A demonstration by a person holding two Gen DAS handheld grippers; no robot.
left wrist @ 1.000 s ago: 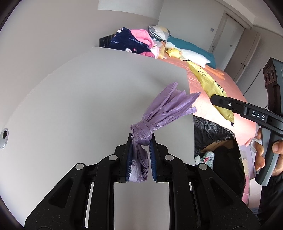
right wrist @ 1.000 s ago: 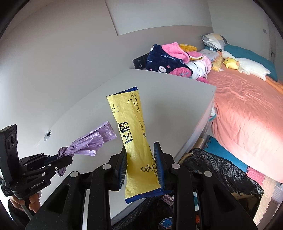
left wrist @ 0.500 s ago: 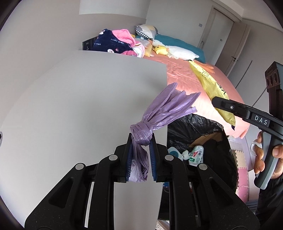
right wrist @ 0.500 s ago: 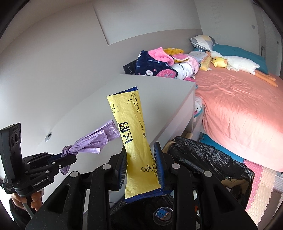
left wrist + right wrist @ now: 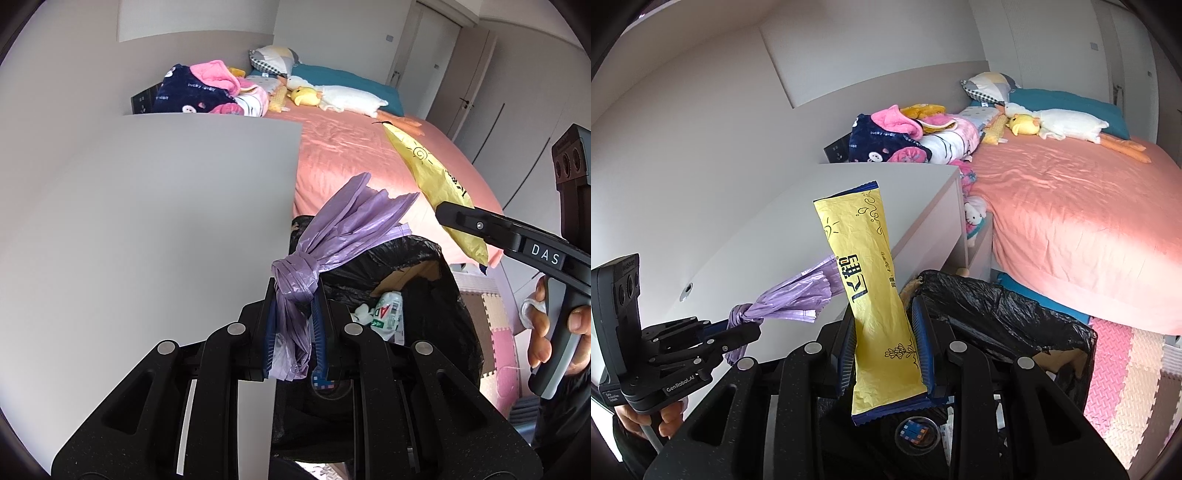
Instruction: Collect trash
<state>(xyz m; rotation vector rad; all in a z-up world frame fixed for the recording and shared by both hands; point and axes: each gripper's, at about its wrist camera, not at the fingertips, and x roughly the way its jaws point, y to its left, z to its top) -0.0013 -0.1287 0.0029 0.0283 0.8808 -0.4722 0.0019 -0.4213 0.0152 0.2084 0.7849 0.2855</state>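
Observation:
My left gripper (image 5: 293, 314) is shut on a knotted purple plastic bag (image 5: 332, 236), whose loose end fans up and to the right. In the right wrist view that same left gripper (image 5: 746, 328) and purple plastic bag (image 5: 790, 299) sit at lower left. My right gripper (image 5: 884, 332) is shut on a long yellow snack wrapper (image 5: 864, 273) that stands upright; in the left wrist view the yellow wrapper (image 5: 432, 177) hangs at the right. Both grippers hover at the near rim of a bin lined with a black bag (image 5: 417, 258), also seen as the black bag (image 5: 997, 306) below the wrapper.
A white desk (image 5: 147, 221) fills the left, its edge right beside the bin. Inside the bin lie a white bottle (image 5: 386, 314) and cardboard (image 5: 406, 275). A pink bed (image 5: 1071, 206) with plush toys and piled clothes (image 5: 897, 136) lies beyond. Foam floor mats (image 5: 1126, 369) are at right.
Both grippers have moved sideways off the desk towards the bin, each keeping its grip. The bin's open mouth now shows much more fully under them.

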